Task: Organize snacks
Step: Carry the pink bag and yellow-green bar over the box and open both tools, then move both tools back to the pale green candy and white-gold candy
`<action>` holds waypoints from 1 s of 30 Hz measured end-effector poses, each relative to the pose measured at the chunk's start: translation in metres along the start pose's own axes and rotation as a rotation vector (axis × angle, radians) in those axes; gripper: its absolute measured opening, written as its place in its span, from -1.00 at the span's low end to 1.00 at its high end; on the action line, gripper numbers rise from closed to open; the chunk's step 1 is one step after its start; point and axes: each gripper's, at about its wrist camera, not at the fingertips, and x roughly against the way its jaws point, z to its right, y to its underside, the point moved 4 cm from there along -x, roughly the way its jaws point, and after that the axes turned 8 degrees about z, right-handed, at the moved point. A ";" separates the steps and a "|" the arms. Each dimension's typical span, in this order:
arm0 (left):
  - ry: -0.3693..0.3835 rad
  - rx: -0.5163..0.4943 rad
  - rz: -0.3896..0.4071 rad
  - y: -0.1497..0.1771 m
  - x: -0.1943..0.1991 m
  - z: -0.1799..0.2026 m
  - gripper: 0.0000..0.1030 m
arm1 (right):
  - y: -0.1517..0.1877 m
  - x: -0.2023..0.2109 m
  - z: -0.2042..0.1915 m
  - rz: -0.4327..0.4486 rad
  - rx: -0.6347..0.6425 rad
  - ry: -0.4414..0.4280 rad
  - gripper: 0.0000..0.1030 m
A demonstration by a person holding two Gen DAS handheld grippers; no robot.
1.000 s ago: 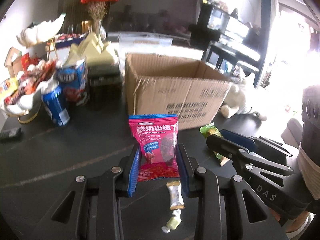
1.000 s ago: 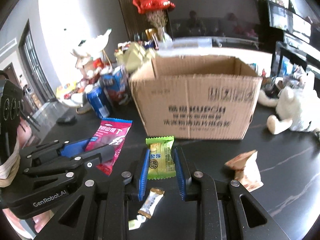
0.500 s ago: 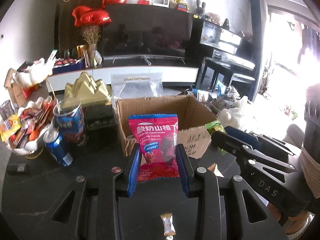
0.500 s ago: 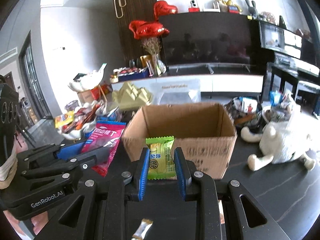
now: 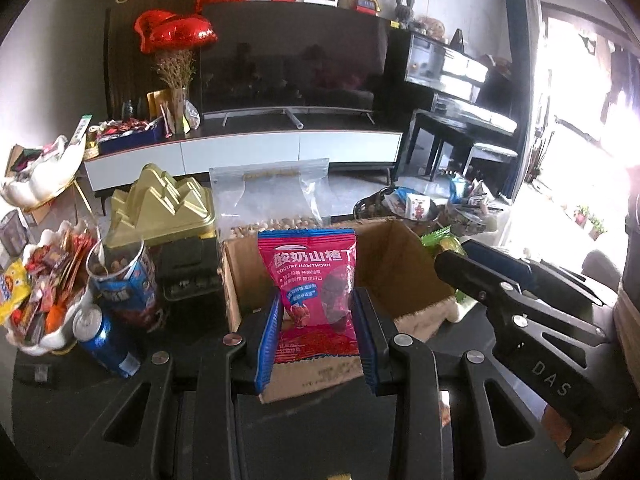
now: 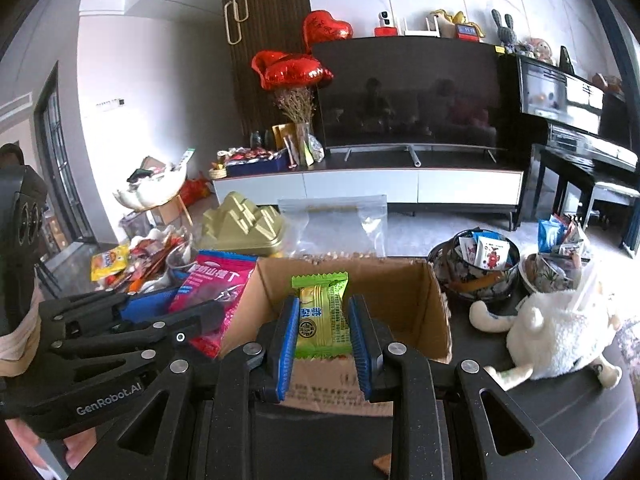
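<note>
While above one cardboard box (image 6: 436, 312): two claws, each (left (image 5: 316, 342), right (image 6: 324, 344)) clenching one packet.

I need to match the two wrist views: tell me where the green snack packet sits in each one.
Left wrist: the green snack packet peeks out at right, behind the right gripper.
Right wrist: lower centre, clamped between the right gripper's pads.
Shared landmark: the open cardboard box behind the packet.

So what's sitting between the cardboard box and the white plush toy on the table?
Nothing lies between them: in the right wrist view the stretch from the box to the plush toy shows only bare dark tabletop.
</note>
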 end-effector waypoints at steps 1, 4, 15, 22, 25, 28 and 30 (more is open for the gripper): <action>0.002 -0.002 -0.007 -0.003 -0.008 0.000 -0.33 | -0.002 -0.007 0.004 -0.005 -0.005 0.004 -0.48; 0.010 -0.019 -0.021 -0.009 -0.025 0.001 -0.29 | -0.004 -0.022 0.011 -0.025 -0.019 0.003 -0.48; -0.086 -0.078 0.027 0.013 0.004 0.005 0.16 | 0.020 -0.011 0.025 -0.044 -0.070 0.055 -0.10; -0.064 -0.046 0.033 0.032 0.047 0.008 0.17 | 0.038 0.028 0.002 -0.048 -0.056 0.020 -0.10; -0.062 -0.047 0.033 0.042 0.063 0.010 0.17 | 0.046 0.041 -0.009 -0.049 -0.042 -0.006 -0.10; -0.070 -0.047 0.041 0.054 0.080 0.010 0.18 | 0.056 0.059 -0.018 -0.038 -0.032 -0.012 -0.10; -0.086 -0.048 0.045 0.062 0.088 0.008 0.19 | 0.062 0.068 -0.023 -0.036 -0.026 -0.012 -0.10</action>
